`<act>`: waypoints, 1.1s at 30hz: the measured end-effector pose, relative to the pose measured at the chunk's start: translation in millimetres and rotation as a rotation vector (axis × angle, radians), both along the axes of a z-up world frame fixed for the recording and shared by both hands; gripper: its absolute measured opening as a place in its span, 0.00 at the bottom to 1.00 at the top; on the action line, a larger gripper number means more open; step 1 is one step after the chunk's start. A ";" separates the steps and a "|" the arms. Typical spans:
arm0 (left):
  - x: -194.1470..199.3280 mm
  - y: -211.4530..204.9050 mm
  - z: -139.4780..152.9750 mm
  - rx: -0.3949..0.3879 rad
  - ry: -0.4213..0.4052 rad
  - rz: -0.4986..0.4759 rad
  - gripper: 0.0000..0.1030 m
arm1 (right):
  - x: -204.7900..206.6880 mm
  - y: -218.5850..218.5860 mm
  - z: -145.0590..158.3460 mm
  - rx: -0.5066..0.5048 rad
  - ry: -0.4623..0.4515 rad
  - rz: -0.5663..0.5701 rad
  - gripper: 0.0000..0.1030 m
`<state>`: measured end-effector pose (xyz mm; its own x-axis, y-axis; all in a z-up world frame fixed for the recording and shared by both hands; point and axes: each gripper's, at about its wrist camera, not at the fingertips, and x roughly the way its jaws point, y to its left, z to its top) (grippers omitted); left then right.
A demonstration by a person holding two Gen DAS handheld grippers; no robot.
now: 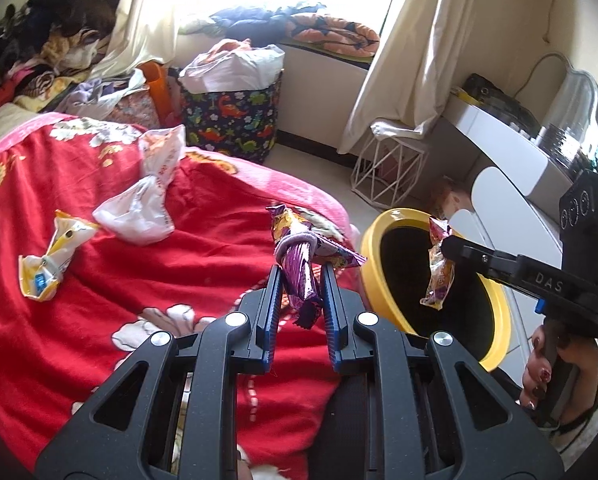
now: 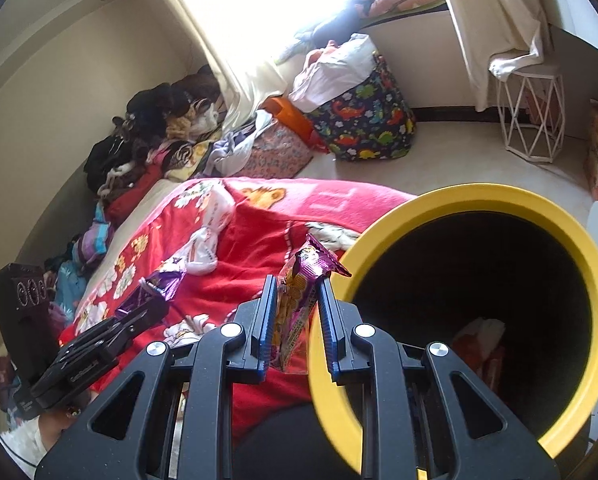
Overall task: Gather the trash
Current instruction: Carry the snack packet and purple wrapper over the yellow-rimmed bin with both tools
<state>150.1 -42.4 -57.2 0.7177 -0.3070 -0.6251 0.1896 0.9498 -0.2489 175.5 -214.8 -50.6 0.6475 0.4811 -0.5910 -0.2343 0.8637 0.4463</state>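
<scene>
Cluttered bedroom, bed under a red floral blanket [image 1: 99, 272], yellow-rimmed bin [image 2: 475, 200] just beside it. Left gripper [image 1: 299, 280]: fingers narrow, pinching a purple snack wrapper [image 1: 299, 276] tied round with what looks like a hair band. Right gripper [image 2: 297, 298]: fingers narrow on an orange-purple snack wrapper [image 2: 295, 304], near the bin rim. Wrappers are light, crinkly, slippery film — grip mid-body. Still on the blanket — a white knotted plastic bag [image 1: 139, 212] and a yellow-white packet [image 1: 51, 260].

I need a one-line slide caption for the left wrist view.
Left gripper holds a purple wrapper over the red blanket; right gripper holds another wrapper above the yellow bin.
</scene>
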 end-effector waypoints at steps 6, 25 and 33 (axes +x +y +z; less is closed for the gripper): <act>-2.2 -13.5 2.6 0.010 -0.004 -0.033 0.13 | -4.0 -17.9 2.2 0.000 -0.008 -0.039 0.20; -7.4 -55.5 2.5 0.038 -0.015 -0.136 0.13 | -10.3 -66.8 2.0 -0.001 -0.016 -0.163 0.20; -8.6 -78.2 -0.9 0.057 -0.013 -0.180 0.13 | -12.0 -88.4 0.0 0.004 -0.012 -0.209 0.20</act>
